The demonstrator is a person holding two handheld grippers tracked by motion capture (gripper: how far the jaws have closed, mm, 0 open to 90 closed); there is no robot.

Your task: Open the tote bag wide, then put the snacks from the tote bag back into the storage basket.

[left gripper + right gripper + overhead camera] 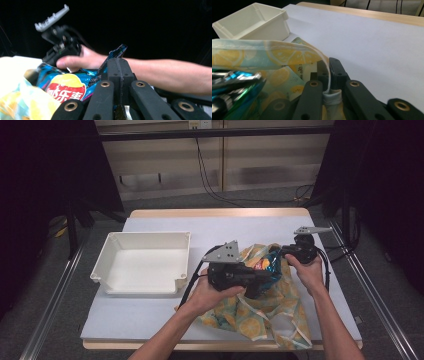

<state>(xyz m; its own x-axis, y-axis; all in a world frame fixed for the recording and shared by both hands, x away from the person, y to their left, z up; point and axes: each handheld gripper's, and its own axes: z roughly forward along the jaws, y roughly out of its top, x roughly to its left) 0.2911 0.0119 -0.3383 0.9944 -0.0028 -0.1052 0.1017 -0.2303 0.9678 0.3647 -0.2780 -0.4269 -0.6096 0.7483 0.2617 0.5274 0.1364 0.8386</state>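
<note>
A lemon-print cloth bag (265, 312) lies on the white table mat, right of centre. In its open mouth sits a blue chip packet (267, 265) with a red and yellow logo (67, 87). My left gripper (261, 274) points right and is shut on the packet's upper corner (119, 62). My right gripper (282, 252) is at the bag's far right side. It is shut on the bag's white-trimmed rim (329, 68), and the trim strap (332, 96) runs down between its jaws. The cloth bag (262, 56) hangs raised over the packet (234, 82).
An empty white plastic bin (140, 287) stands on the mat (250, 227) to the left of the bag (254, 22). Bare mat stretches behind the bag toward the wooden far edge (220, 212). Metal rails run along both sides of the table.
</note>
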